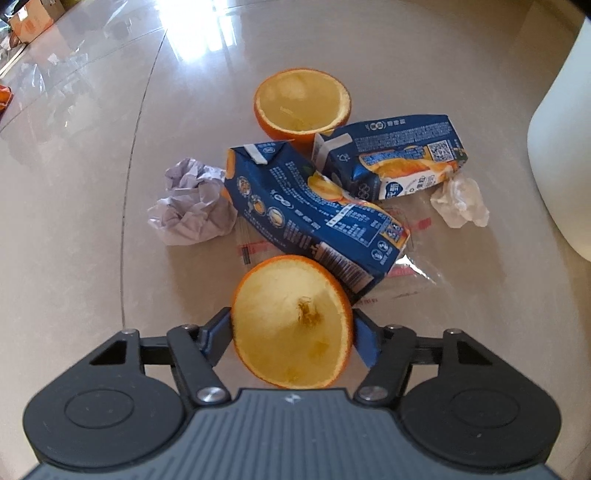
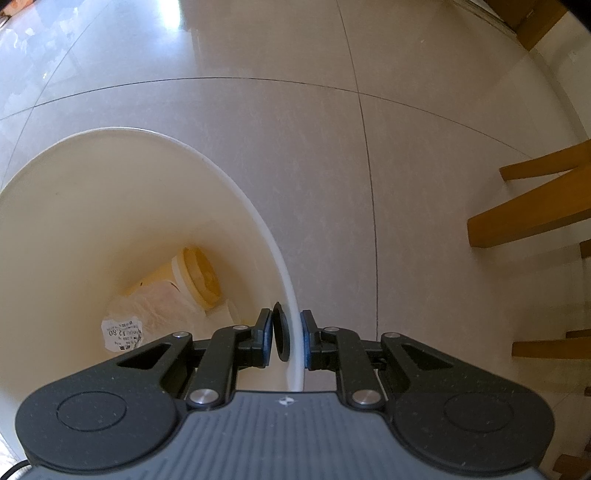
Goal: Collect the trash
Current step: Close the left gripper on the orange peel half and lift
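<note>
My left gripper [image 1: 291,332] is shut on a hollowed orange half [image 1: 291,321], its pale inside facing the camera. Beyond it on the tiled floor lie two crushed blue juice cartons, one near [image 1: 314,218] and one farther right [image 1: 395,155], a second orange half [image 1: 301,103], a crumpled paper ball [image 1: 192,201], a white tissue wad [image 1: 460,201] and a clear plastic wrapper [image 1: 402,275]. My right gripper [image 2: 288,339] is shut on the rim of the white bin [image 2: 122,206], one finger inside and one outside. A yellow-lidded cup [image 2: 195,277] and a plastic bag [image 2: 147,317] lie at the bin's bottom.
The white bin's wall [image 1: 561,147] rises at the right of the trash pile. Wooden chair legs [image 2: 532,218] stand to the right of the bin. A cardboard box [image 1: 31,18] sits at the far left. Open glossy tile surrounds the pile.
</note>
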Tool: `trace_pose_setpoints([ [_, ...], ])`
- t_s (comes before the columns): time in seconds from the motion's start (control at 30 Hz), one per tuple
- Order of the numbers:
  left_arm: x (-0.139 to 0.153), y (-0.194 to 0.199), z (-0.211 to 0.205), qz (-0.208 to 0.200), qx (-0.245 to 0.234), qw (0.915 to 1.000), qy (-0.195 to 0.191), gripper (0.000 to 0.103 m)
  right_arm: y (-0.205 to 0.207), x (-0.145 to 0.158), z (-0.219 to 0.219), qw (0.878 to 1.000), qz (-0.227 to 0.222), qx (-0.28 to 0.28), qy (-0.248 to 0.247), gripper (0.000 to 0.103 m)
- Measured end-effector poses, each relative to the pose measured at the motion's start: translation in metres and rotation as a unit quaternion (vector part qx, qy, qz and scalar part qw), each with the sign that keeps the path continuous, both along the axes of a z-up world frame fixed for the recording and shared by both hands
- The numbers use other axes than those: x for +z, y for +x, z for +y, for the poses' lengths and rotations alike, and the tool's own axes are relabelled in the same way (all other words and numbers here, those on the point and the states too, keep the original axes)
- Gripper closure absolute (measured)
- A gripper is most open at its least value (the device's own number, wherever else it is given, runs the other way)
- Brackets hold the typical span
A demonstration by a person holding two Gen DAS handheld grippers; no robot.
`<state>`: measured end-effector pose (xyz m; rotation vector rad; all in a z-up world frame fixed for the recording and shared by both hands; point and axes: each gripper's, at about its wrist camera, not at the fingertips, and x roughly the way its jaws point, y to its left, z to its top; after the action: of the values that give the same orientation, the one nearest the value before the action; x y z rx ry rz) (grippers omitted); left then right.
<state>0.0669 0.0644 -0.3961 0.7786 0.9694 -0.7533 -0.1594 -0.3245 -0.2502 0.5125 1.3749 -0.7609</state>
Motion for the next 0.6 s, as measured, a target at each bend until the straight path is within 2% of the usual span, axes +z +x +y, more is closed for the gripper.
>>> trace_pose_setpoints([
  [0.23,0.036,-0.007,-0.004,-0.008,-0.012,0.9998,0.011,0.038,0.000,0.000,0.001,1.000,0.002,0.002,-0.002,0.085],
  [0.37,0.064,-0.015,-0.016,0.001,-0.032,0.9988,0.037,0.038,-0.003,0.000,0.000,1.000,-0.002,-0.002,0.002,0.085],
  [0.5,0.101,-0.032,-0.036,-0.006,-0.061,0.9971,0.044,0.038,-0.004,0.001,-0.002,1.000,-0.003,-0.003,0.004,0.085],
  [0.6,0.135,-0.048,-0.054,-0.009,-0.088,0.9956,0.034,0.038,-0.004,0.001,-0.002,1.000,-0.002,-0.001,-0.001,0.085],
])
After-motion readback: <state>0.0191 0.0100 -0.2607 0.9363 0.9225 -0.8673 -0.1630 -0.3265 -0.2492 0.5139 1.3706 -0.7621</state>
